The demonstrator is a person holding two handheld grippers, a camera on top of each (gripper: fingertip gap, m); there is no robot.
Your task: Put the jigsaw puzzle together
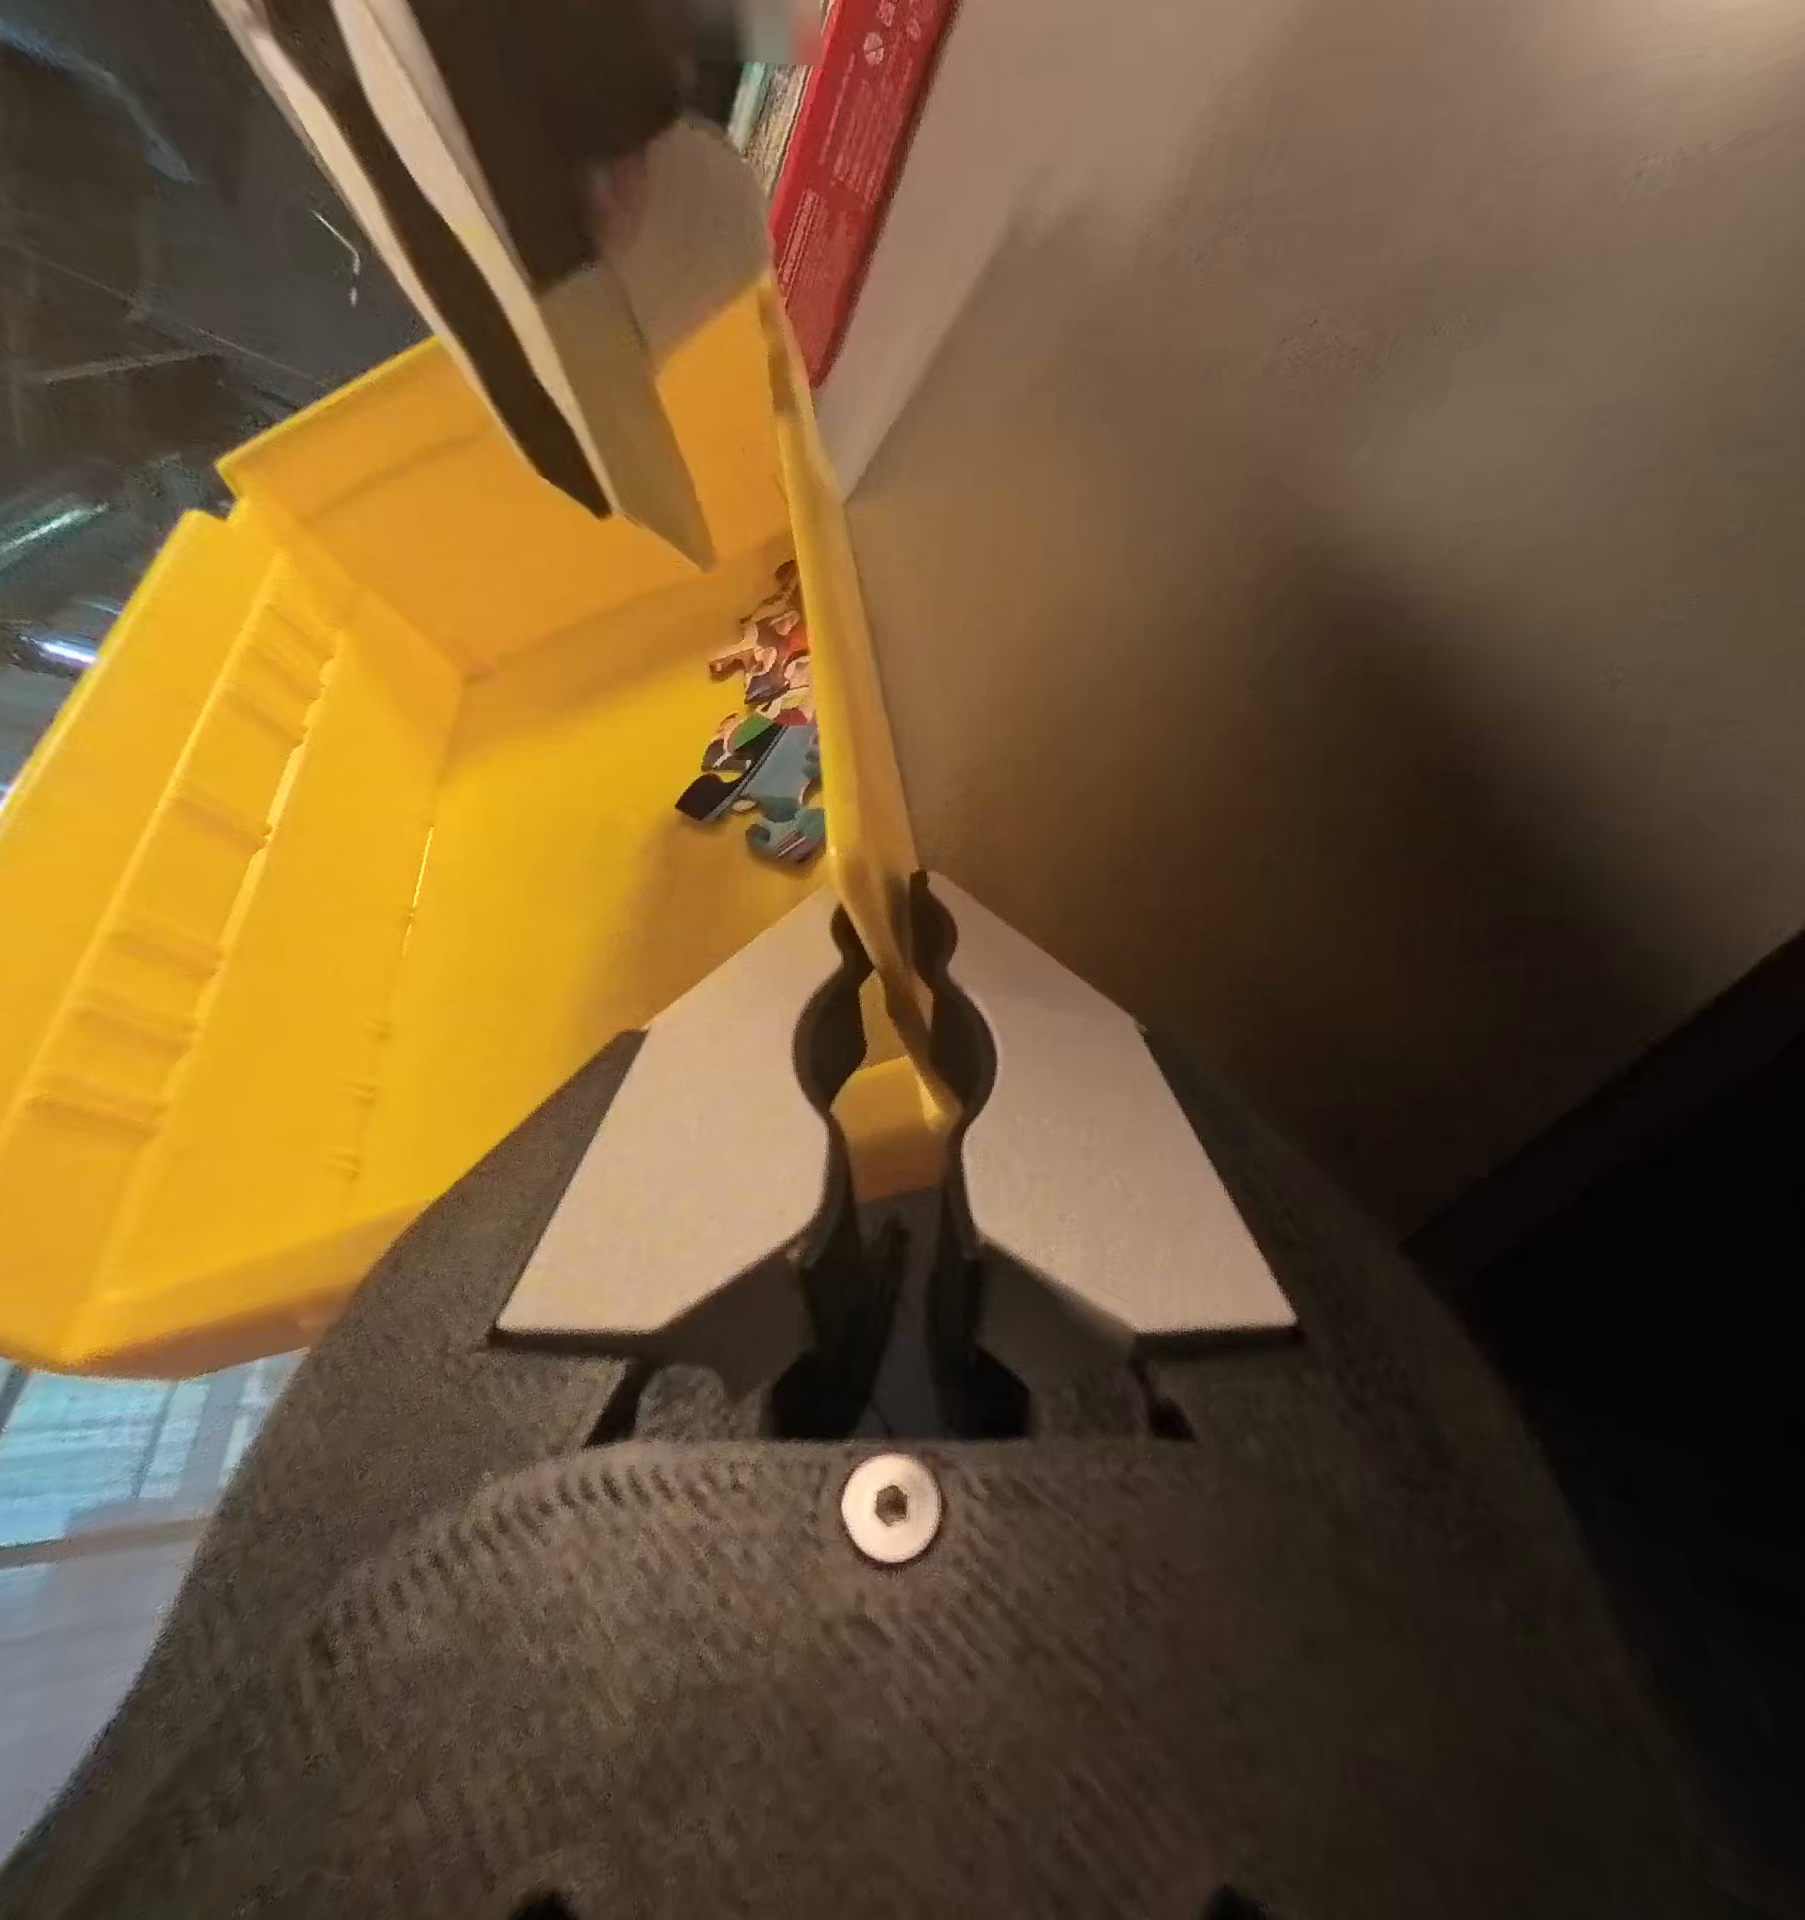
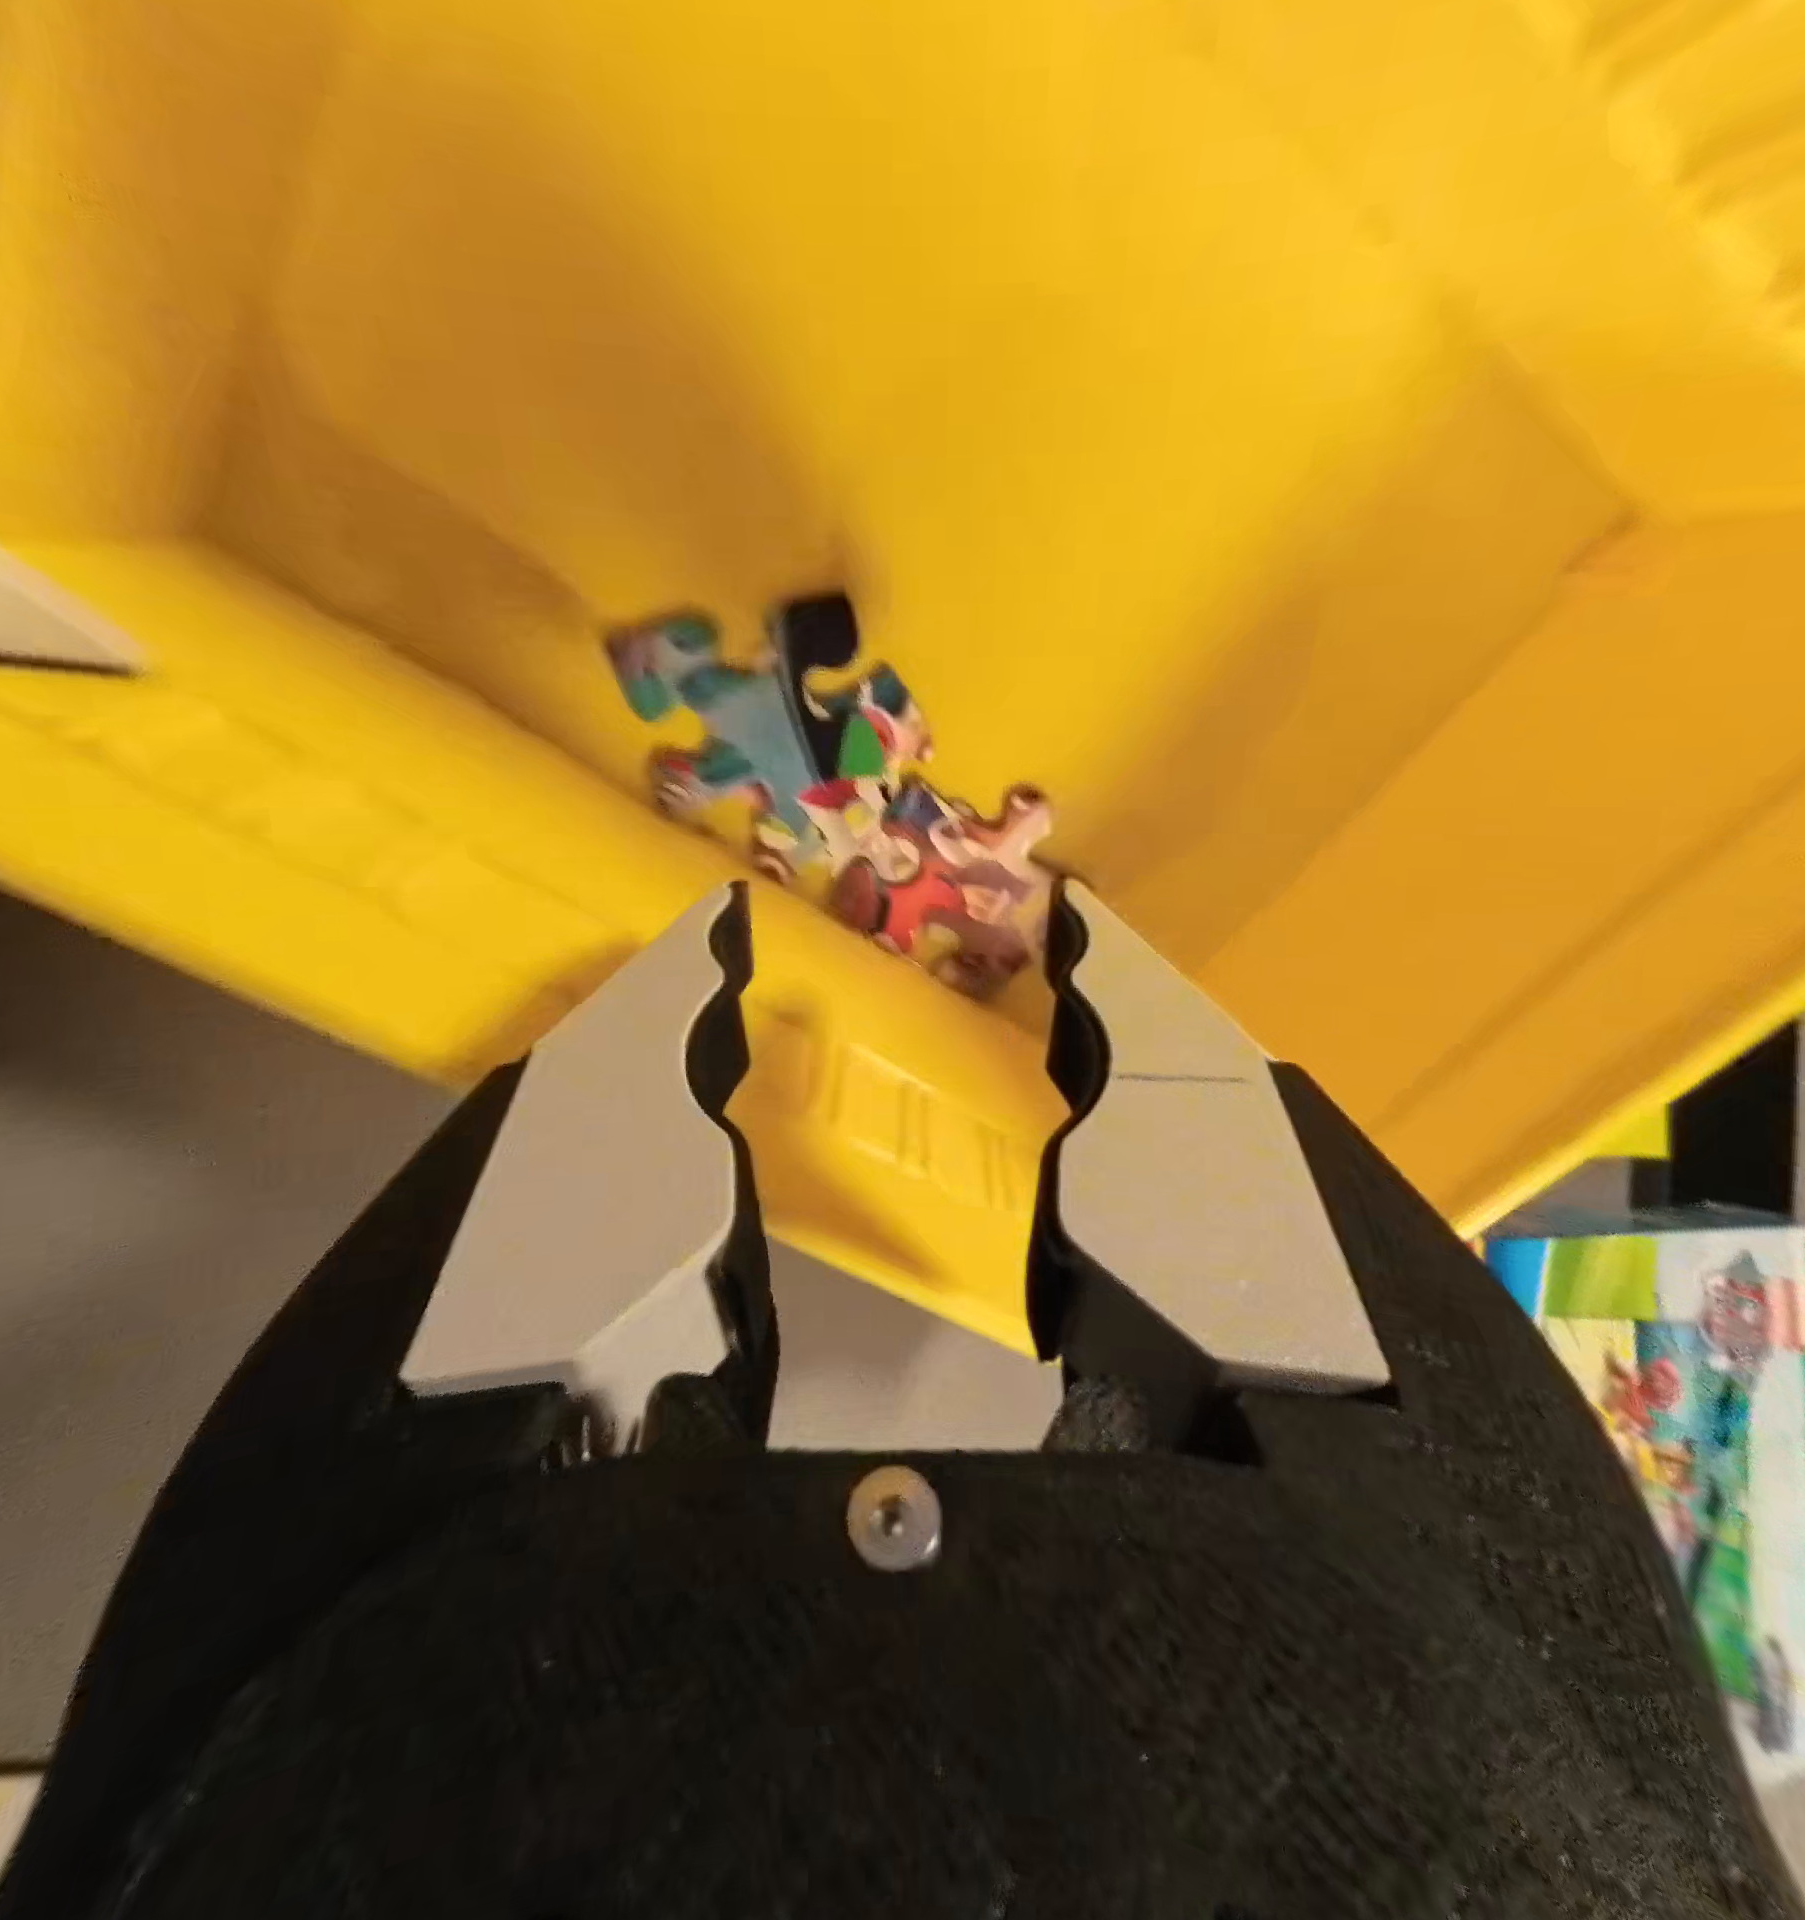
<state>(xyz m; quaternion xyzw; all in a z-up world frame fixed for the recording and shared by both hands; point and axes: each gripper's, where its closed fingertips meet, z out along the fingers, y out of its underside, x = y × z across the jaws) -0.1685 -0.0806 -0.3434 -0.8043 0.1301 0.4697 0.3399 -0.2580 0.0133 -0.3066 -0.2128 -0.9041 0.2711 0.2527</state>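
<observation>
My left gripper (image 1: pixel 882 914) is shut on the thin side wall (image 1: pixel 844 727) of a yellow plastic bin (image 1: pixel 254 831), which is tilted. Several colourful jigsaw pieces (image 1: pixel 763 748) lie inside against that wall. My right gripper (image 2: pixel 903 894) is open, its fingers spread over the bin's ribbed rim (image 2: pixel 877 1122), with nothing pressed between the pads. The jigsaw pieces (image 2: pixel 836 790) lie just beyond its fingertips, inside the bin (image 2: pixel 981 364). The right gripper also shows in the left wrist view (image 1: pixel 659 520), reaching down into the bin from above.
A colourful puzzle box (image 2: pixel 1708 1558) lies at the lower right. A red box (image 1: pixel 856 156) stands beyond the bin's held wall. A grey surface (image 1: pixel 1293 416) runs along the bin's right side, with a dark area (image 1: pixel 1656 1351) beyond its edge.
</observation>
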